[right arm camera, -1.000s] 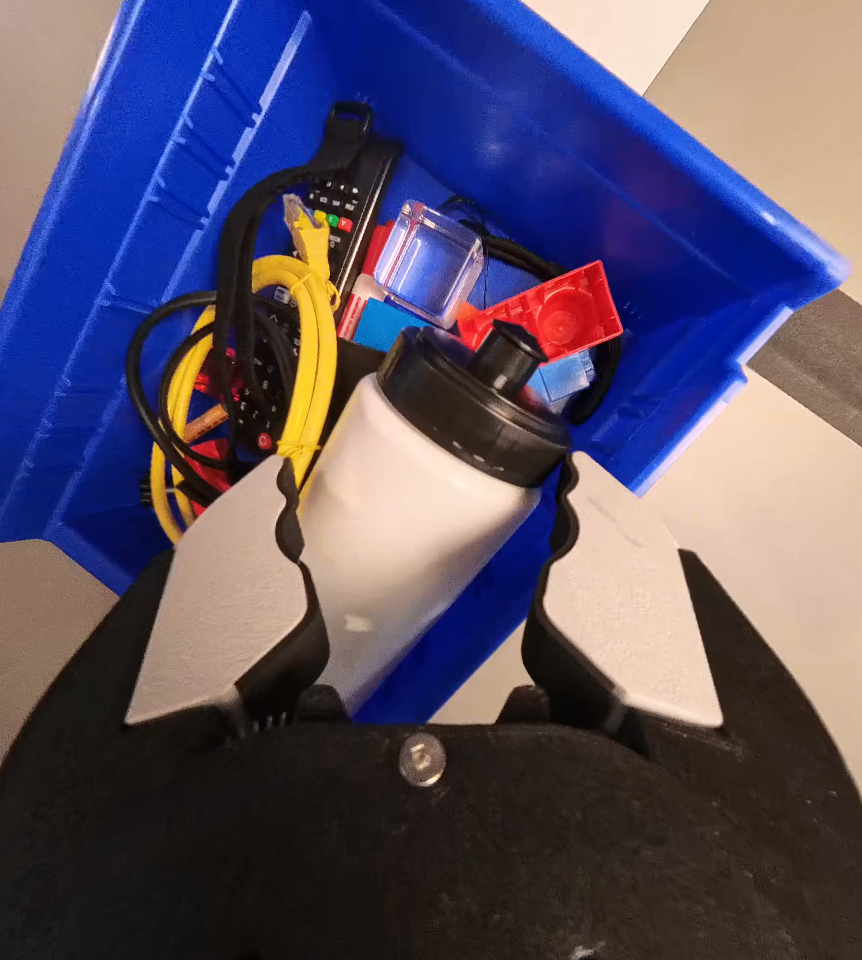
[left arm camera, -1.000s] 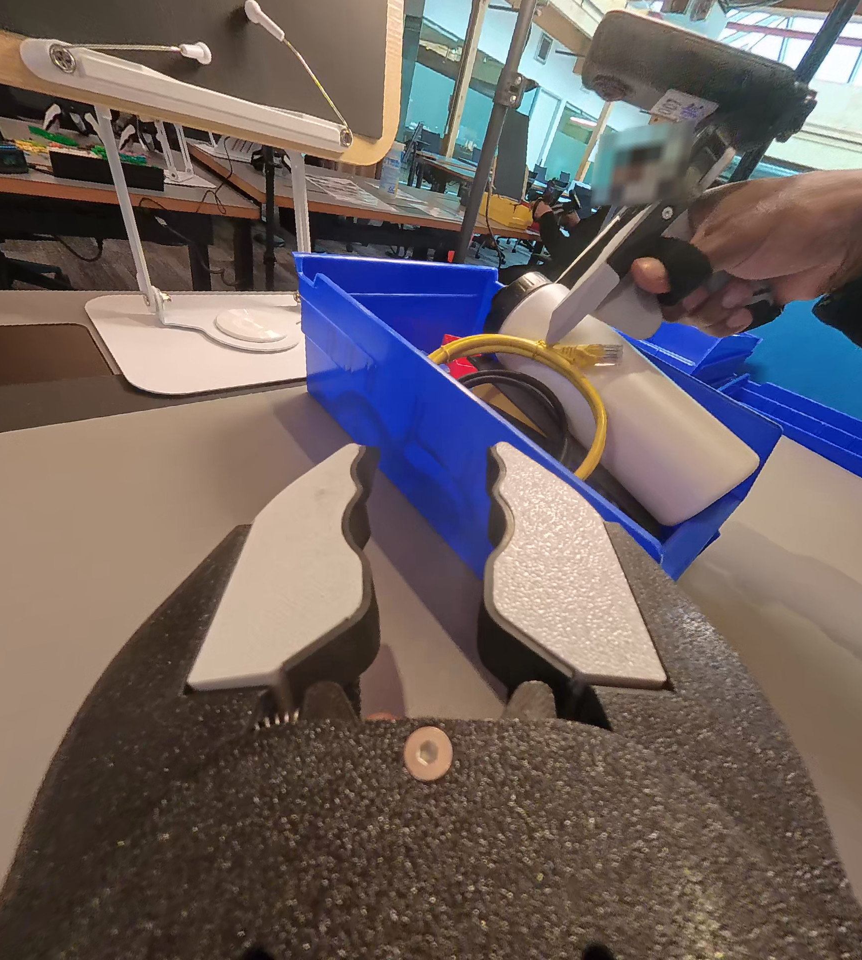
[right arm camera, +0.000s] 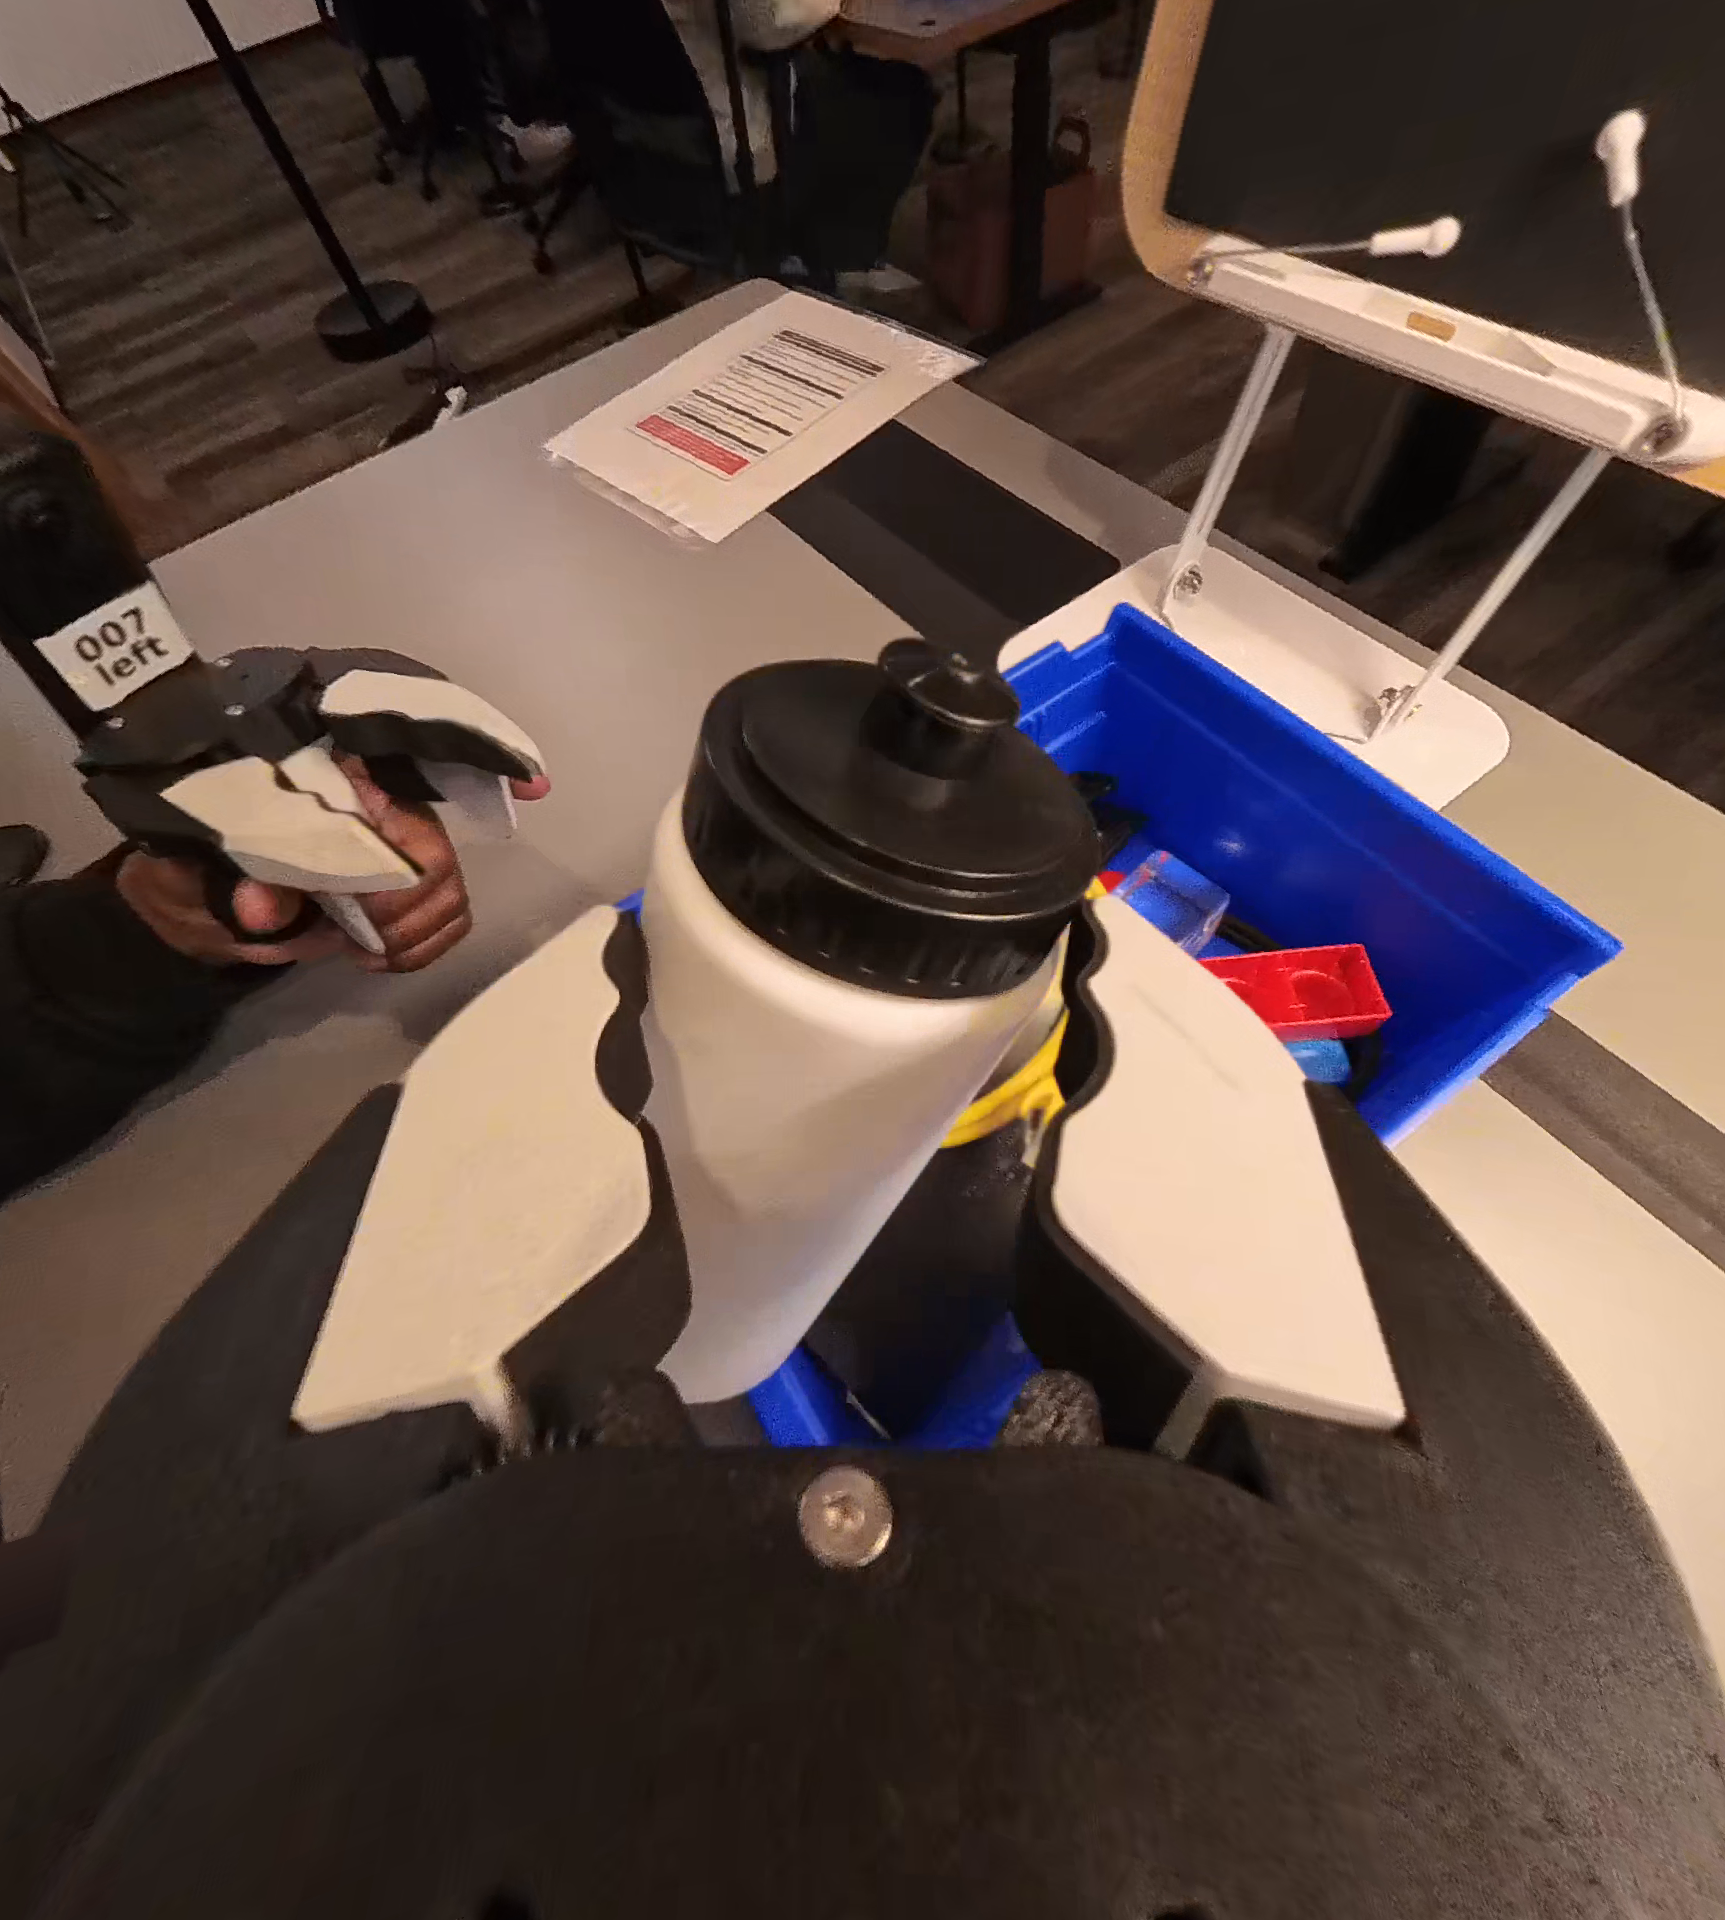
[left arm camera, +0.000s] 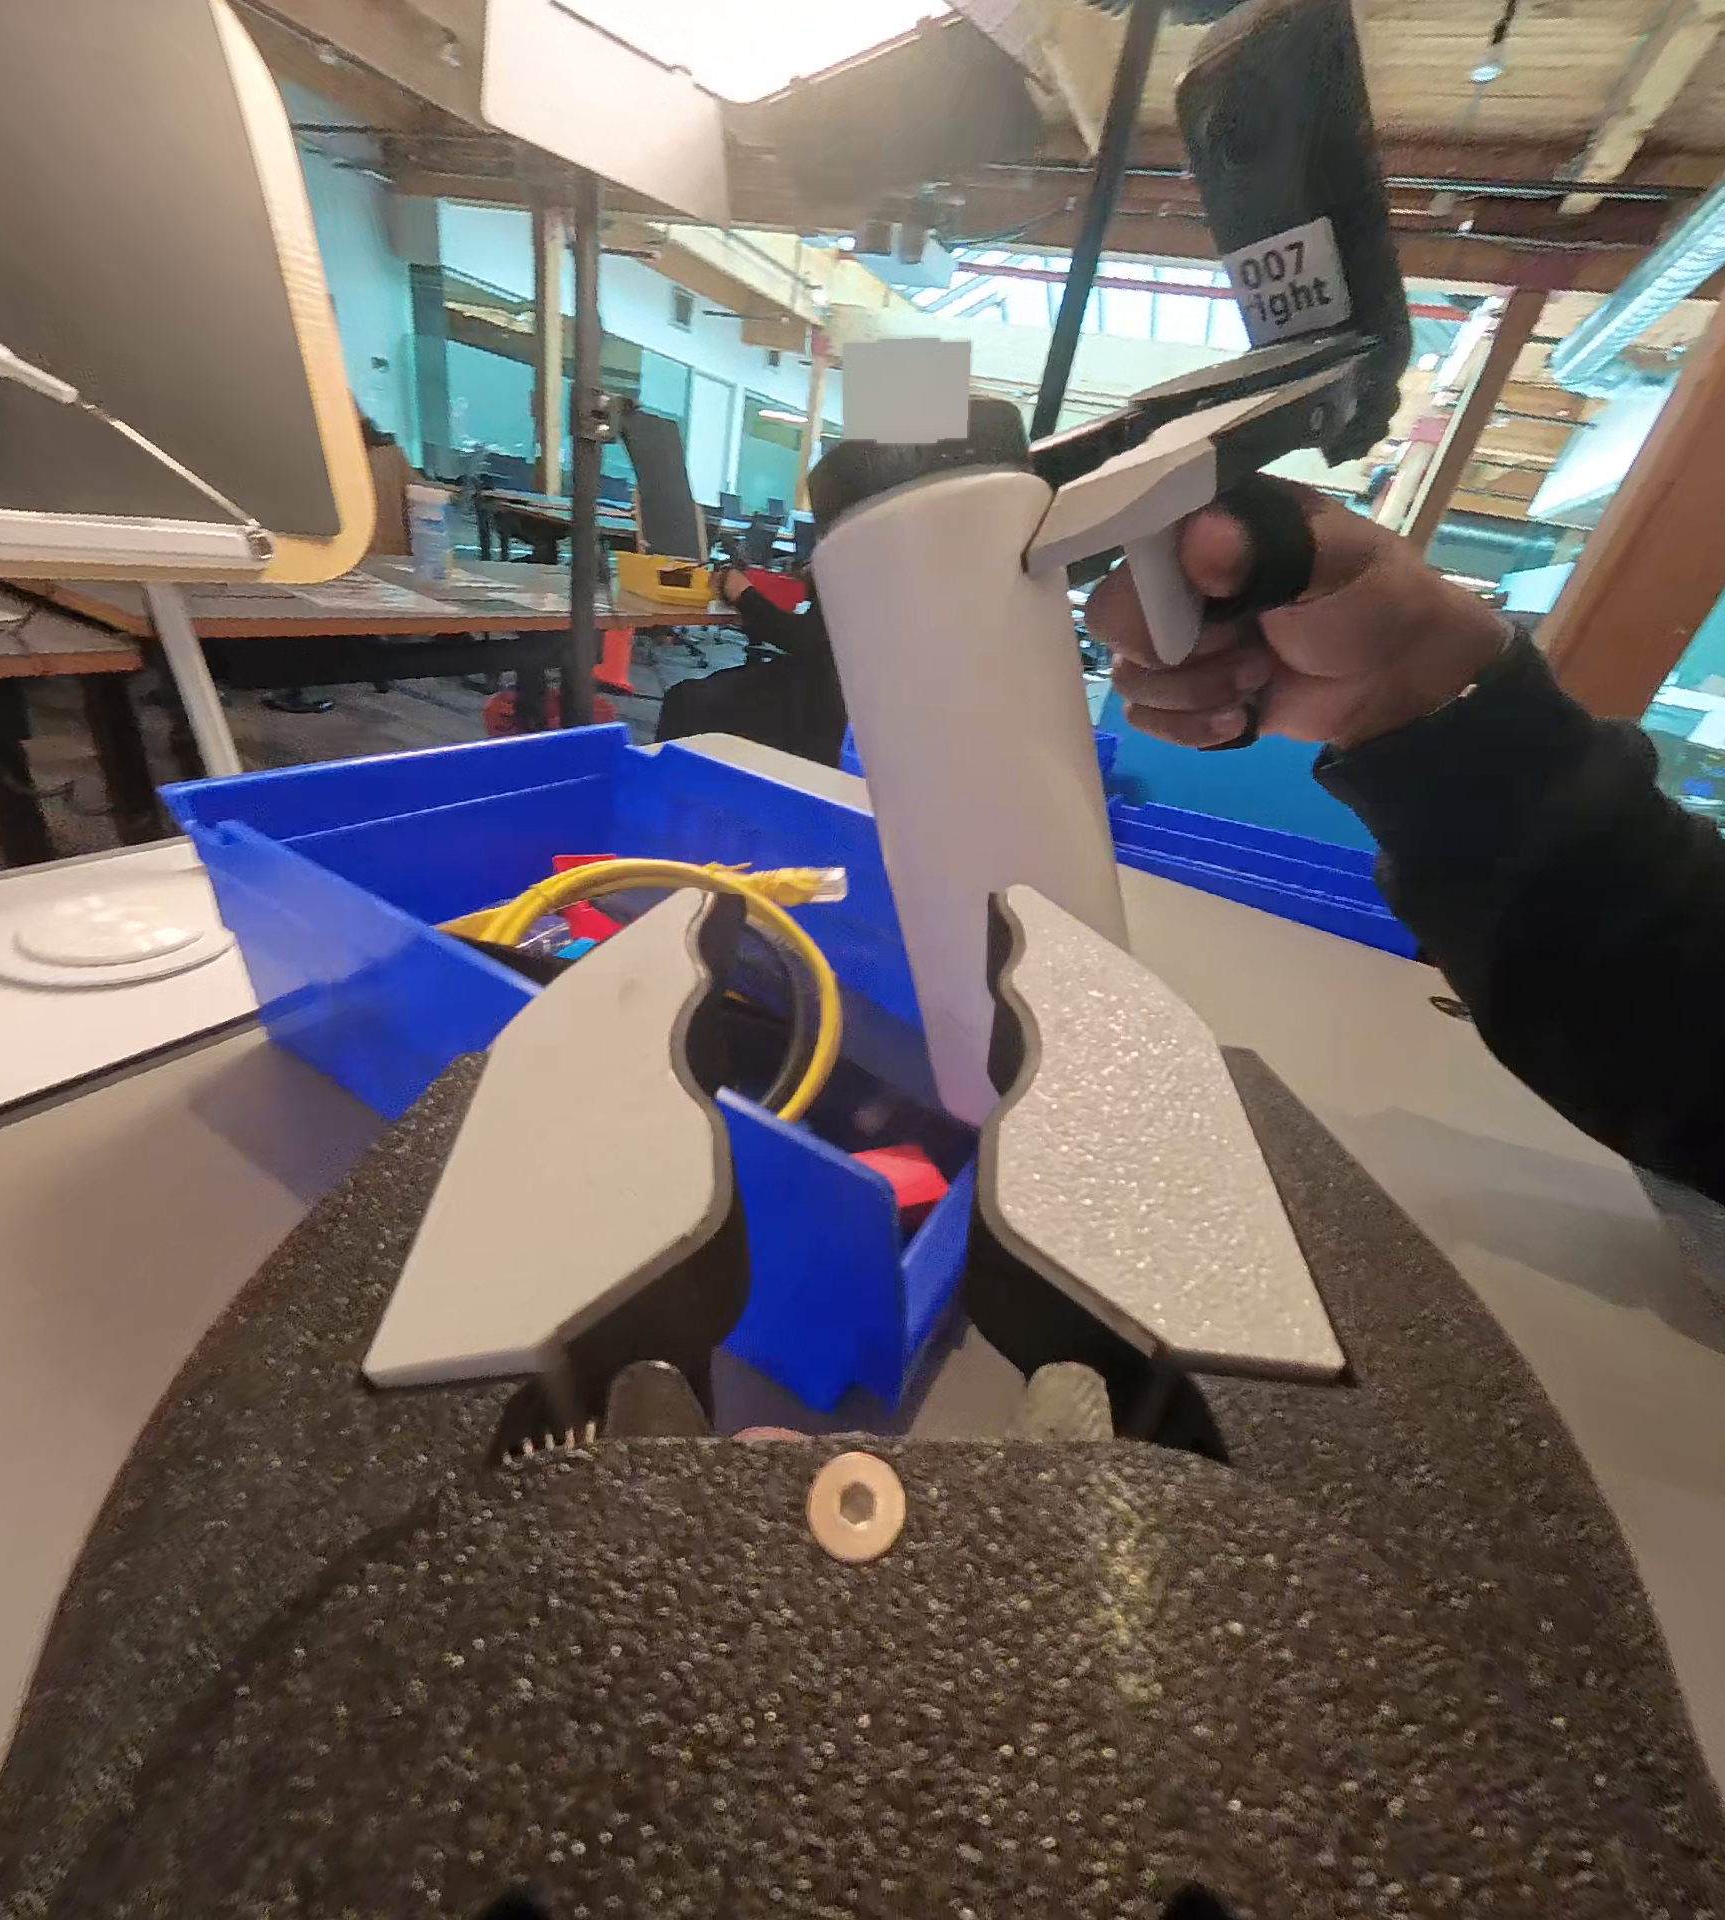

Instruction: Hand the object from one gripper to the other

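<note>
A white bottle [right arm camera: 816,1039] with a black cap is held near upright over the front end of the blue bin [right arm camera: 1357,831]. My right gripper [right arm camera: 853,925] is shut on it just below the cap. In the left wrist view the bottle [left arm camera: 951,727] stands ahead of my left gripper [left arm camera: 847,935], which is open and empty. The bottle's lower end is hidden behind my right-hand finger [left arm camera: 1128,1143]. The right gripper [left arm camera: 1055,499] clamps the bottle from the right. The left gripper [right arm camera: 473,826] also shows in the right wrist view, left of the bottle and apart from it.
The blue bin [left arm camera: 401,935] holds a yellow cable [left arm camera: 785,914], black cables and a red brick [right arm camera: 1294,987]. A white stand [right arm camera: 1284,665] with a dark board stands behind the bin. A sheet of paper [right arm camera: 754,405] lies farther back. More blue bins [left arm camera: 1253,862] lie at the right.
My right gripper has lifted the bottle from lying in the bin to near upright. My left gripper has risen, moved over the bin's front end, and its jaws stand wider.
</note>
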{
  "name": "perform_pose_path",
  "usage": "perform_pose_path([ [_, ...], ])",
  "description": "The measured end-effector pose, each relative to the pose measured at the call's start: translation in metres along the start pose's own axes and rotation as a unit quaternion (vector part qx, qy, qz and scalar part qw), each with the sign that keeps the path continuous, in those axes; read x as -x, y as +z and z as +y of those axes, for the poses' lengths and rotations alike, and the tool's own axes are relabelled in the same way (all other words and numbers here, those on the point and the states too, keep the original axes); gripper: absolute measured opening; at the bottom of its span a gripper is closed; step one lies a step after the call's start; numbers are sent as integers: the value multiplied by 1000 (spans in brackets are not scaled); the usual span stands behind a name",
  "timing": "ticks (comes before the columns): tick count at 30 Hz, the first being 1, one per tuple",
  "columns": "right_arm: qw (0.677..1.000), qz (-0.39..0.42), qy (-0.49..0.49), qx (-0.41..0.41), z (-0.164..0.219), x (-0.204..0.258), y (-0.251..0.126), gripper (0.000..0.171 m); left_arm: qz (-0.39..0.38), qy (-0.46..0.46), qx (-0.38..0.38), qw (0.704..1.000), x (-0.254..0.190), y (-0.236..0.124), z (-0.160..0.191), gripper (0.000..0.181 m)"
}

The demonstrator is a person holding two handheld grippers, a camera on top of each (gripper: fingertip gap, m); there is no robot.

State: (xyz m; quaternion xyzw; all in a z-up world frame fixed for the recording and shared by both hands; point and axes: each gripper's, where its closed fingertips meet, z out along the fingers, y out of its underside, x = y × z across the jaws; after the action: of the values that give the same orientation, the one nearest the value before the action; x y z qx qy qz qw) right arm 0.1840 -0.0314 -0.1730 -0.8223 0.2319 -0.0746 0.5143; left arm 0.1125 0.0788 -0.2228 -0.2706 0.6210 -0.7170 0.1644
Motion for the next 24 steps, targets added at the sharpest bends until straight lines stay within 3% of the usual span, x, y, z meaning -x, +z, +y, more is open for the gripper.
perform_pose_path([
  [6,998,-52,-45,-9,-11,53,10,78,43,9,51,998,-34,18,13,64],
  [8,995,-82,-61,-10,-13,79,17,77,55,20,78,995,-43,23,21,80],
  [12,988,-117,-104,-2,-10,120,38,73,97,-12,87,991,-58,24,24,90],
  [17,985,-140,-102,-3,-2,140,63,70,118,-63,91,987,-62,25,32,96],
  [24,984,-155,-92,-19,-6,150,64,63,135,-79,41,987,-64,25,28,91],
])
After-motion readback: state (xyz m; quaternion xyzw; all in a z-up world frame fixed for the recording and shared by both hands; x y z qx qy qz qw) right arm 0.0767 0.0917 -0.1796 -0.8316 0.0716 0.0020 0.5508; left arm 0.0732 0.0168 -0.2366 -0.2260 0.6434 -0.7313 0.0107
